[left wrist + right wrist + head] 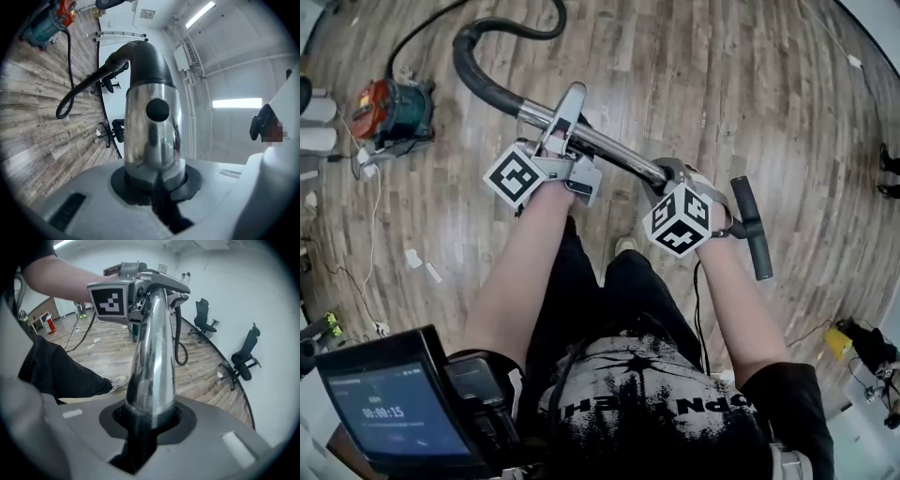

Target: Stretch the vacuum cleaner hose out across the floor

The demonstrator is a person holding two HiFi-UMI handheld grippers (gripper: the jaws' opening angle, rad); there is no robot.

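Chrome metal wand tube point(609, 148) lies slantwise in the head view, its long axis running from upper left down to lower right, held well above the brown wood-plank floor point(703, 75). The left gripper point(566, 111) is clamped across the tube near its upper-left end. The right gripper point(668, 174) is clamped on it further down, just short of the black hand grip point(752, 234) at the lower-right end. Each gripper's own view shows the shiny tube seated tight between its dark pads. The thick black flexible vacuum hose point(459, 52) joins the tube's upper-left end, so it lies ahead and to the left of both tools, and the left gripper is the nearer one to it. From there the hose bends back in a loop and runs off the top edge. The red and teal canister vacuum body point(394, 108) sits on the floor further left, well apart from the person. Judging from this, the slack is in that loop, so a pull along the tube's axis toward the lower right, away from the canister, should draw the hose straight. As for writing, the dark handheld screen point(394, 408) at lower left seems to read 00:00:15. White lettering on the person's black shirt point(675, 403) is upside down and too broken to read surely, and no brand shows on the vacuum.
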